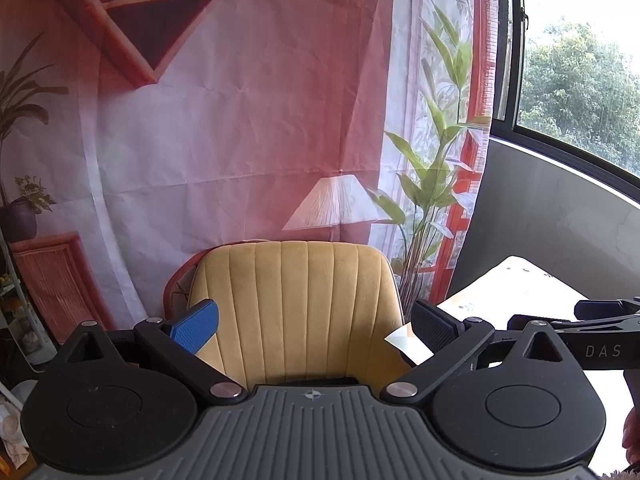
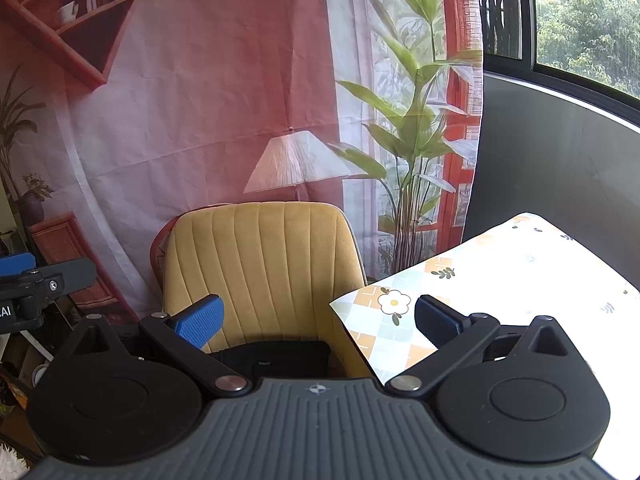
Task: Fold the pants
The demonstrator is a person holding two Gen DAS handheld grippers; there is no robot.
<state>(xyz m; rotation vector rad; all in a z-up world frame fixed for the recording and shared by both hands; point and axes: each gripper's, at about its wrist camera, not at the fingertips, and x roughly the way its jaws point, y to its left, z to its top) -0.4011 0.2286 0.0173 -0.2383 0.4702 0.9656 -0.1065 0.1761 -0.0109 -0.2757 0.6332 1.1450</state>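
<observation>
— What is standing ahead of the right gripper (image 2: 316,320)?
— A chair (image 2: 260,276), and something folded (image 2: 276,356) is lying on its seat. A table (image 2: 500,280) is standing to the right, a printed backdrop (image 2: 220,100) hanging behind.

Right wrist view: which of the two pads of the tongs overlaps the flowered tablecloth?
The darker pad, on the right; it overlaps the tablecloth. The bright blue pad stands before the yellow chair.

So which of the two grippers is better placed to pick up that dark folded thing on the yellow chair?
Probably the right gripper: open, with the dark bundle just below its fingers. The left gripper, also open, barely sees it.
</observation>
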